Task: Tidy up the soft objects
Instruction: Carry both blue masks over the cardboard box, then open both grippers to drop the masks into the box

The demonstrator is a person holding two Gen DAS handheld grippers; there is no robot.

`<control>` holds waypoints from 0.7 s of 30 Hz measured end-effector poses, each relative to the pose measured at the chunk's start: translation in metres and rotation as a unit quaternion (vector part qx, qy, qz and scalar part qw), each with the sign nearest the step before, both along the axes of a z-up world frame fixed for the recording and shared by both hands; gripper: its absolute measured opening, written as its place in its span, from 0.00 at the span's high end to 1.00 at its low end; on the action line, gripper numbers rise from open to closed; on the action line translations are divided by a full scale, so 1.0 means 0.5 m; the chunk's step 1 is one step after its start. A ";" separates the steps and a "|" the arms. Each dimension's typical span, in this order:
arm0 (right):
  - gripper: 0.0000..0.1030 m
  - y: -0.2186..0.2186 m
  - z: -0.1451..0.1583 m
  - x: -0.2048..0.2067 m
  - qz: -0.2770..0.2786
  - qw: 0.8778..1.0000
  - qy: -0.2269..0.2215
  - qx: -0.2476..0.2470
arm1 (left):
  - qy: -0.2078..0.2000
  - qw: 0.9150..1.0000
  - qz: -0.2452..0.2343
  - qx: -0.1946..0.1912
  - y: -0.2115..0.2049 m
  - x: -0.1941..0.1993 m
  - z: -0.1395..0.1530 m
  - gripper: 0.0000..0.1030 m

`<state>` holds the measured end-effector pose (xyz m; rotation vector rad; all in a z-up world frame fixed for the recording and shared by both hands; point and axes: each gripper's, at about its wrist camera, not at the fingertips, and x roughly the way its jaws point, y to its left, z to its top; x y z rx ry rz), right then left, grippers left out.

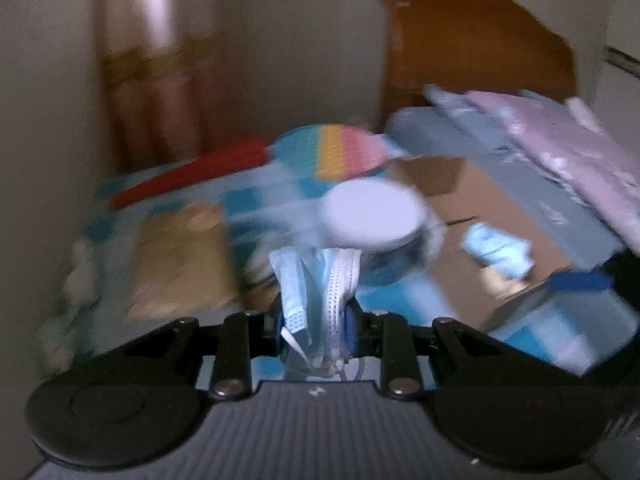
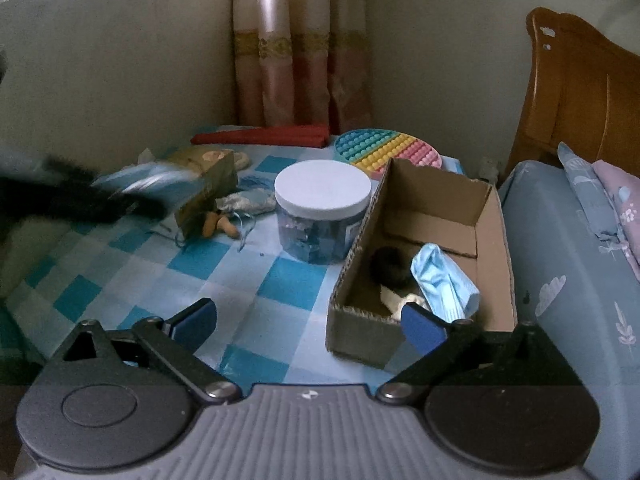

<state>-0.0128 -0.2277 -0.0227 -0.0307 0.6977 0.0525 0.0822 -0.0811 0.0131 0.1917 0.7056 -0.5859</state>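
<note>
While motion blur smears most of the left wrist view, the left hand-held gripper point(image 1: 316, 320) is seen clenched on a bundle of blue surgical masks point(image 1: 316, 280), the folded fabric and white ear loops standing up from between its blue pads and trailing down toward the camera. Just beyond the bundle, at 12 o'clock from the left hand-held gripper, stands a clear jar with a white lid point(image 1: 374, 212); the cardboard box point(image 1: 492, 216) lies at 2 o'clock.

The right hand-held gripper point(image 2: 308, 322) hangs released, jaws spread wide and holding nothing, above the blue-and-white checked tabletop point(image 2: 240, 276). Its right pad sits at the near end of the box, which runs away toward 1 o'clock. Inside the box lie another light blue mask point(image 2: 444, 284), a dark round item point(image 2: 390, 266) too shadowed to name, and a cream-coloured piece point(image 2: 400, 300).

In the right wrist view the left hand-held gripper shows as a dark blur at 9 o'clock beside a tan carton point(image 2: 208, 188). A rainbow pop-bubble toy point(image 2: 384, 152) and a red roll point(image 2: 260, 136) rest at the far edge of the tabletop, at 12 o'clock, below a curtain point(image 2: 300, 40). A bed point(image 2: 568, 248) with a wooden headboard point(image 2: 580, 96) fills 3 o'clock.
</note>
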 end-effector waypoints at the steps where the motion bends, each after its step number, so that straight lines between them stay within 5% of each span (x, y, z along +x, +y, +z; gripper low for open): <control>1: 0.03 -0.001 -0.001 -0.003 -0.001 1.000 -0.001 -0.001 | 0.000 1.000 -0.013 -0.002 -0.022 0.004 0.006 0.75; 10: 0.02 -0.037 -0.001 -0.024 -0.027 1.000 -0.011 0.011 | 0.016 0.992 -0.124 -0.012 -0.249 0.064 0.032 0.74; 18: 0.02 -0.074 0.005 -0.022 -0.041 0.999 -0.023 0.014 | 0.037 0.991 -0.127 -0.003 -0.375 0.144 -0.005 0.74; 21: 0.00 -0.083 0.006 -0.018 -0.048 0.998 -0.026 0.018 | 0.031 0.993 -0.115 -0.002 -0.395 0.167 -0.025 0.67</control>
